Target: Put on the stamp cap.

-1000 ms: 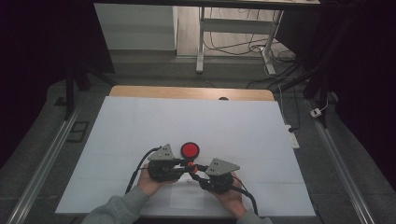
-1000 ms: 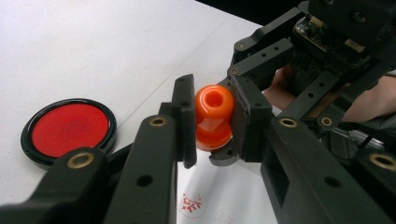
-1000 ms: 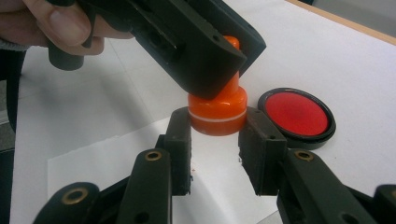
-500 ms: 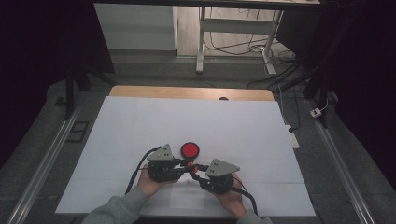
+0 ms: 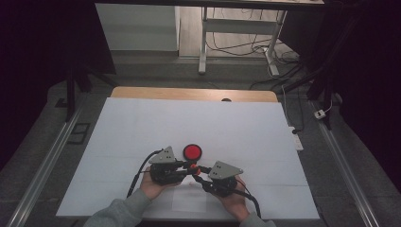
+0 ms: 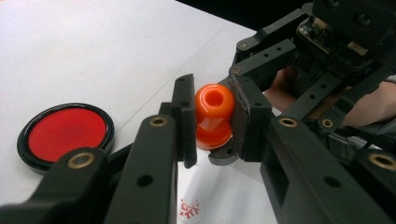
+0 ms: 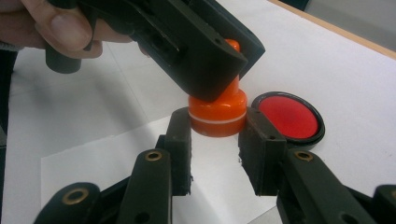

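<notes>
Clamping one orange stamp (image 6: 214,116) — both tools, left tool (image 6: 212,119) and right tool (image 7: 217,135), shut tight.

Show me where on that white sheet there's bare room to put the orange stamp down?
The white sheet lies bare from the red ink pad back to the wooden table edge, and out to both sides. It is crowded at the near middle, where both hand-held grippers, left hand-held gripper and right hand-held gripper, clamp the orange stamp.

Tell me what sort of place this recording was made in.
Probably a lab or workshop set up for recording: a table under a white sheet with a camera looking down from above, dark surroundings, loose cables on the floor behind, and metal rails along the sides.
</notes>
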The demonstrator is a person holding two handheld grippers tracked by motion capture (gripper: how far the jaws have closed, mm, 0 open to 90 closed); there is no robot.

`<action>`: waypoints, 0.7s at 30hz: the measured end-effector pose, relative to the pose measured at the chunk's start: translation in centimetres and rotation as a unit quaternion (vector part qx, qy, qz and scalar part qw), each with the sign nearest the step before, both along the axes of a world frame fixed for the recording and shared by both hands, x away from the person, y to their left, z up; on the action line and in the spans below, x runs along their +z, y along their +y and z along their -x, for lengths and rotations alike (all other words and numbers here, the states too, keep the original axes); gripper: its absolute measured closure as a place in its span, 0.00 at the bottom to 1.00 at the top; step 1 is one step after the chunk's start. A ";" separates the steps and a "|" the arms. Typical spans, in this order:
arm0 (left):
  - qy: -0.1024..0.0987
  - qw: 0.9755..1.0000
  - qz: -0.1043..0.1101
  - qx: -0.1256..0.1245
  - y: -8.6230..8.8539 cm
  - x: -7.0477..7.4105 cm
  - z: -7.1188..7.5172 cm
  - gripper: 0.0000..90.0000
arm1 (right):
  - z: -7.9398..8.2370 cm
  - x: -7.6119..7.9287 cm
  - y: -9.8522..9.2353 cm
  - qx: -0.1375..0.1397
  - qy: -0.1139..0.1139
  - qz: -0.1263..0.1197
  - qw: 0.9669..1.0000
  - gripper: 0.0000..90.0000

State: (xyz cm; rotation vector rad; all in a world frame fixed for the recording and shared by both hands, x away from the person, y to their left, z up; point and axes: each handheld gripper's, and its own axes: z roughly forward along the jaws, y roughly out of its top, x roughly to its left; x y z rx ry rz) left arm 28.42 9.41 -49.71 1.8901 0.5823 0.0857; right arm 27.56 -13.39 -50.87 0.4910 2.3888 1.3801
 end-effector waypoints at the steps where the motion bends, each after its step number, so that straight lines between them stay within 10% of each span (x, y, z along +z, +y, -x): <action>1: 0.000 1.000 0.000 0.000 0.0 0.0 0.0 0.81 | 0.0 0.0 0.0 0.000 -0.001 0.000 1.000 0.72; 21: -0.009 0.999 -0.023 0.020 -0.8 -0.7 0.6 0.81 | -0.1 -0.5 0.2 0.001 0.008 0.021 1.000 0.72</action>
